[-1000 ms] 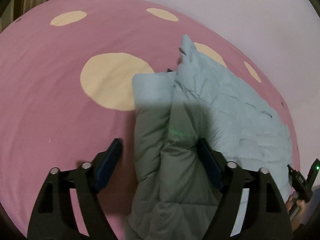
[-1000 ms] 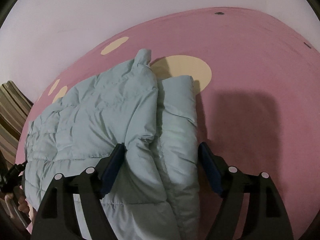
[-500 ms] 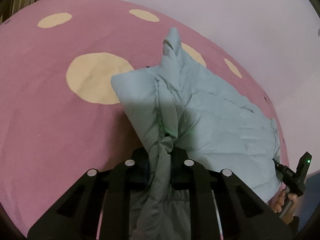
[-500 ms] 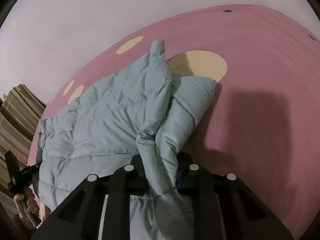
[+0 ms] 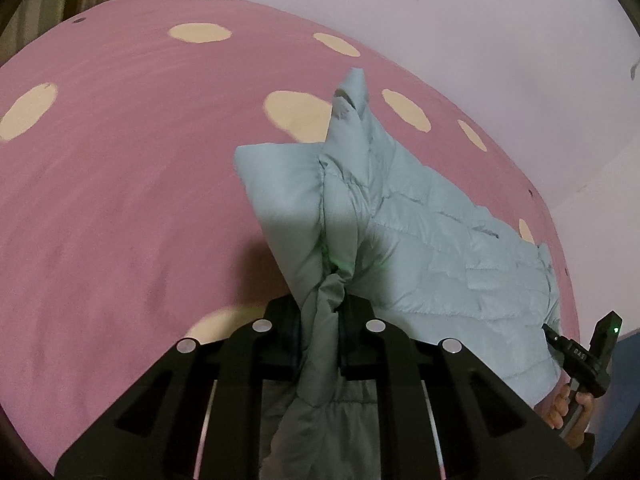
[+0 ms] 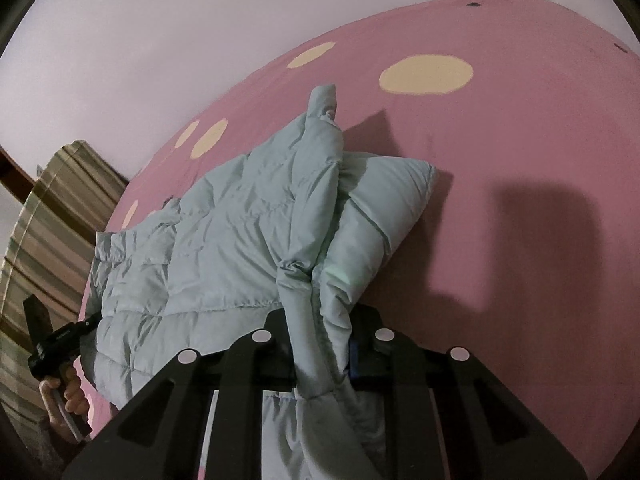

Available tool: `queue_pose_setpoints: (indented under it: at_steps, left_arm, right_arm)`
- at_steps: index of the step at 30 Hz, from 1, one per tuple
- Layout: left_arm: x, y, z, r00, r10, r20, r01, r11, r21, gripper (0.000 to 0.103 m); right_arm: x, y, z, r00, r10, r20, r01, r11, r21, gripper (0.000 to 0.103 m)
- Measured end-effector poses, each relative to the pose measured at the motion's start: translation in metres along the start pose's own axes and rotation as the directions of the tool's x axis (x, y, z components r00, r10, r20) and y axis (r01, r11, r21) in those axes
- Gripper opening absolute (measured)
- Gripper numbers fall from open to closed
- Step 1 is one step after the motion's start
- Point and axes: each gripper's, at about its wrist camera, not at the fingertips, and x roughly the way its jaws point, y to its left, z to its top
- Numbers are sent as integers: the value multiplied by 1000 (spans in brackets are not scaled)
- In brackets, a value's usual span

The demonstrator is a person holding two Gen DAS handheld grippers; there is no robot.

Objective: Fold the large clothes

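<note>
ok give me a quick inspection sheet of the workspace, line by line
surface: pink bedspread with cream dots, smooth where bare.
job's things: pale blue puffer jacket lying on it, one edge bunched and lifted towards both cameras.
clutter: nothing seen.
grippers: left hand-held gripper shut on a pinched fold of the jacket; right hand-held gripper shut on another fold; both sets of jaws have just been closing onto the fabric.
cables: nothing seen.
surroundings: plain pale wall behind the bed; striped curtain at the side.
</note>
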Motion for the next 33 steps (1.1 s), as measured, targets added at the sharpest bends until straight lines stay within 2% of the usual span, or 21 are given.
queue_pose_setpoints:
  at_steps: [10, 23, 27, 31, 33]
  left_arm:
    - [-28, 20, -32, 1000, 20, -11, -20, 1000, -20, 13]
    - [-29, 24, -30, 1000, 25, -4, -25, 999, -29, 13]
    - [-27, 28, -30, 1000, 12, -15, -13, 999, -37, 13]
    - [-23, 28, -31, 1000, 12, -24, -12, 999, -35, 15]
    - [-23, 28, -31, 1000, 17, -20, -18, 999, -37, 21]
  right_arm:
    - [-3, 2, -13, 1000, 14, -24, -14, 1000, -21, 17]
    - [-1, 5, -24, 999, 10, -32, -11, 999, -32, 17]
    - [4, 11, -22, 1000, -16, -27, 14, 997, -72, 17]
    - [1, 9, -22, 1000, -19, -18, 18, 998, -58, 24]
    - [-1, 8, -22, 999, -29, -15, 29, 998, -48, 33]
